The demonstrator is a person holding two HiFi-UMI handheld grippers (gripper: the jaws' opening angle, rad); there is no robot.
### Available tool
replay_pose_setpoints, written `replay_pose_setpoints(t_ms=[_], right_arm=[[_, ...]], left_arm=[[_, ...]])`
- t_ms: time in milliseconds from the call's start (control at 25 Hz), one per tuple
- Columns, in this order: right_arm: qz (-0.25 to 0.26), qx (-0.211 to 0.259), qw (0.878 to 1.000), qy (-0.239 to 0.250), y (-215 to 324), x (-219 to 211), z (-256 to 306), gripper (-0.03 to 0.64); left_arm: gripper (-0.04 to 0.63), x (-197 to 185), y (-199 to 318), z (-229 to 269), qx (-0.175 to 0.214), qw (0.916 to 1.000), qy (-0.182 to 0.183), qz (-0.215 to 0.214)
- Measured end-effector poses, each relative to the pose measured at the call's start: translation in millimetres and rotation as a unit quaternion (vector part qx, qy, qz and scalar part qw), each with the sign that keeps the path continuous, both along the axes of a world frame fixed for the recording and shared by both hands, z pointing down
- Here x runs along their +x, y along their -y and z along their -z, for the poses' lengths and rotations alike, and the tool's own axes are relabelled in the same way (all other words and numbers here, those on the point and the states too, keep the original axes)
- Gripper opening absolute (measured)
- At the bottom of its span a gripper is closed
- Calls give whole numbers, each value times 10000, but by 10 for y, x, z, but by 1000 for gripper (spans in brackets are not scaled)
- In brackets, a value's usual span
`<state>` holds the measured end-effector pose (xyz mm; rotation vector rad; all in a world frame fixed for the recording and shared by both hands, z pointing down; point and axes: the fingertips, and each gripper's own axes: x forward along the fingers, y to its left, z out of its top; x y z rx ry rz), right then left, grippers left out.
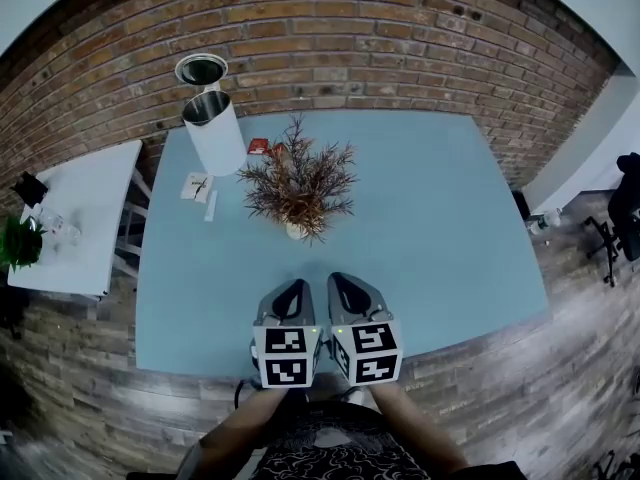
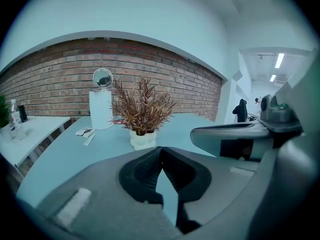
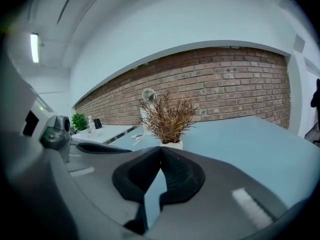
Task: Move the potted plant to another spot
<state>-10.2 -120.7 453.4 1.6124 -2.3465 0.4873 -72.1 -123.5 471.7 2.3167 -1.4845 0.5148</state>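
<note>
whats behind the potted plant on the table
A small red item lies just behind the potted plant, partly hidden by its branches. Farther back-left stands a white cylindrical container; then the brick wall.

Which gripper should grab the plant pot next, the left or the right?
Probably left: the left gripper sits straight before the pot; the right gripper is off to one side. Both are shut, empty.

Left hand-held gripper (image 1: 297, 286), right hand-held gripper (image 1: 336, 280), closed
</note>
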Motion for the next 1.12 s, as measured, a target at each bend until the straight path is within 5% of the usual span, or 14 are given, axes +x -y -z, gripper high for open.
replay_pose_setpoints(t_ms=[1120], right_arm=[[462,-8,9988,166,-148,64,-4,6]], left_arm=[[-5,60,-173,83,144,9990,169,398]])
